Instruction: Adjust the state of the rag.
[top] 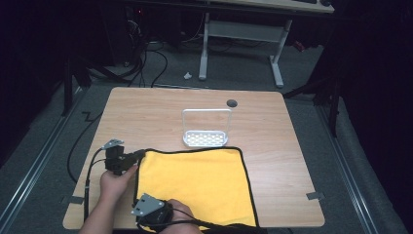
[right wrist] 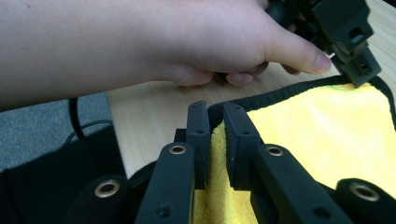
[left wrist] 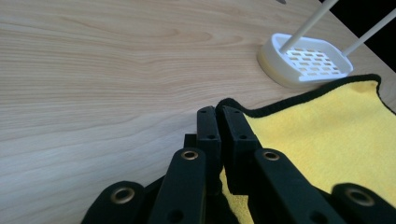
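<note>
**Both grippers pinched onto the left side of the yellow cloth**

So the yellow cloth [top: 195, 183] with the black trim lies flat on the near half of the wooden table [top: 146, 112], pretty much square to the front edge. The left gripper [top: 138, 157] sits right at the cloth's far-left corner. In the left gripper view its jaws are closed down tight with the black-edged corner [left wrist: 224, 103] of the cloth poking out between the tips, and yellow fabric showing under the right jaw. So it's got that corner clamped.

The right gripper [top: 138, 201] is down at the near-left corner. In the right gripper view its jaws are nearly together with a fold of yellow fabric [right wrist: 215, 154] squeezed up in the narrow gap, black trim curling just past the tips. It has hold of the cloth too.

Beyond the cloth's far edge, just beside it, stands a white slotted rack [top: 205, 138] with a tall loop handle; I can't tell if they touch.

Hard-to-see stuff: from the high view the right gripper's tips are buried under its grey plate [top: 146, 204] and the hand [top: 182, 222], and the cloth's near edge gets cut off by the bottom of the shot. In the right gripper view the left hand [right wrist: 187, 42] blocks most of the table behind.
</note>
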